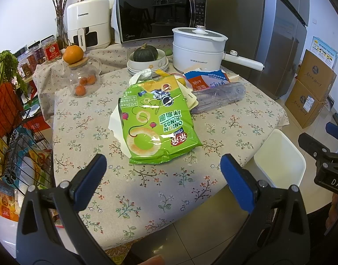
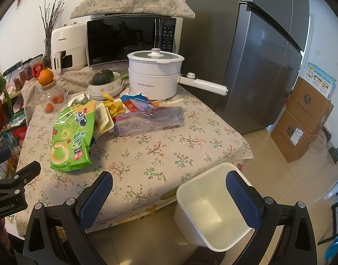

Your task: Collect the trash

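Seemingly crumpled, green snack bag (image 1: 156, 119) lies flat.

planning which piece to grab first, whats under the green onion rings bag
White paper pokes out beneath the onion rings bag on its left edge, and yellow-cream packets stick out beside the far end. How far they run underneath is hidden.

Microwave (image 1: 160, 14); white pot (image 1: 197, 48); pumpkin (image 1: 145, 53)

Bench cloth (image 1: 146, 187): beige, small floral print. Snack bag (image 1: 156, 123): bright green, pale ring graphics, red logo. Bottle (image 2: 149, 120): clear plastic. Bin (image 2: 209, 207): cream-white. Pot (image 2: 154, 75): white. Gripper pads (image 1: 90, 176): blue; arms black.
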A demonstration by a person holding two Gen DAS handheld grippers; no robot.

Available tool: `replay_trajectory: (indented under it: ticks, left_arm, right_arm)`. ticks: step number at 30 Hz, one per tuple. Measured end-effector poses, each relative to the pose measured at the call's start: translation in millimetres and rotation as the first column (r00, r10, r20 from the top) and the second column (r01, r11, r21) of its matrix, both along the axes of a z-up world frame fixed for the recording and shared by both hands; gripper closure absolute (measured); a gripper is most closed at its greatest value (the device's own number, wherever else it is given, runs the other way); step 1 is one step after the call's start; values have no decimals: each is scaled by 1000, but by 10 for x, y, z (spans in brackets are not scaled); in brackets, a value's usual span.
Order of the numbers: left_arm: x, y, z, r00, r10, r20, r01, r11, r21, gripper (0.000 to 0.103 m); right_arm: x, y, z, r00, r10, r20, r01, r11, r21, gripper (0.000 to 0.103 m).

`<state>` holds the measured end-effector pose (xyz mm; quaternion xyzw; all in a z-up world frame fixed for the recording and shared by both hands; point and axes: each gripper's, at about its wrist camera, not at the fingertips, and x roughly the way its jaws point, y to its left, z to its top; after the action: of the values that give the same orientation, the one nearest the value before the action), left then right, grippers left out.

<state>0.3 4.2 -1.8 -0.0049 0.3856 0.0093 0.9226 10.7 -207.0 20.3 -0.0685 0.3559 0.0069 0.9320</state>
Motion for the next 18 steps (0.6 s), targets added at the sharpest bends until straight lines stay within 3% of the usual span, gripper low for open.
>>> replay_trajectory:
  ticks: [18]
  left_arm:
    - [26,-15,33,1000,0,0,0,1000,-1,1]
  right_arm:
    - [16,14,-25,1000,-6,-3,6,1000,-19,0]
